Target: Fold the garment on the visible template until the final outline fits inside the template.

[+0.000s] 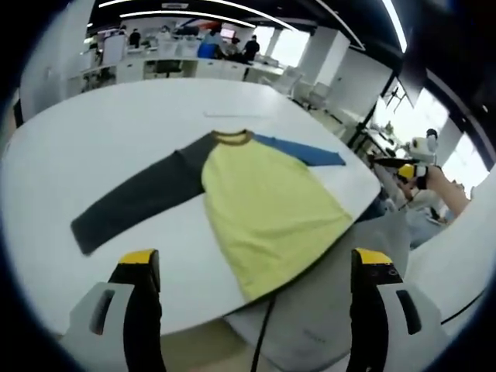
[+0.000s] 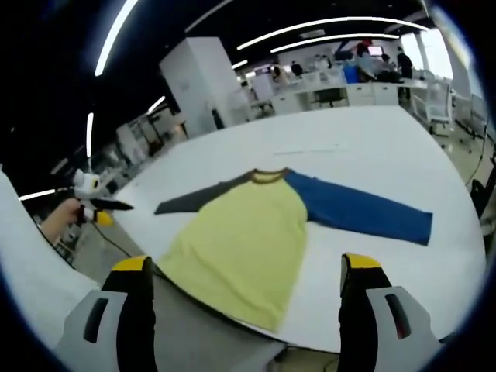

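Lying flat on the white counter point(image 1: 93, 147), the raglan shirt point(image 1: 267, 205) sits near the middle of the left gripper view, with its yellow body running toward the lower centre, its dark grey sleeve point(image 1: 136, 200) stretched to the left and its blue sleeve point(image 1: 302, 151) reaching toward the upper right. In the right gripper view the same shirt point(image 2: 244, 244) lies at centre, blue sleeve point(image 2: 364, 211) out to the right and grey sleeve point(image 2: 203, 198) to the left. Its hem hangs at, or just past, the near edge of the counter in both views.

Both tools are empty and spread wide: the left tool point(image 1: 252, 310) stands at the bottom of its view, the right tool point(image 2: 244, 310) likewise, each well apart from the cloth. The other tool shows small at each view's side, held in a hand.

No printed template outline can be made out under the garment, so the main risk is folding to a guessed border and ending with an outline that overruns it. The hem at the counter edge is a second hazard: a pull on a sleeve could drag the body off the counter. Thin knit may also bunch if pinched in two layers, leaving a crooked fold. A faint line point(image 1: 236, 115) lies on the counter beyond the collar; what it is cannot be told.
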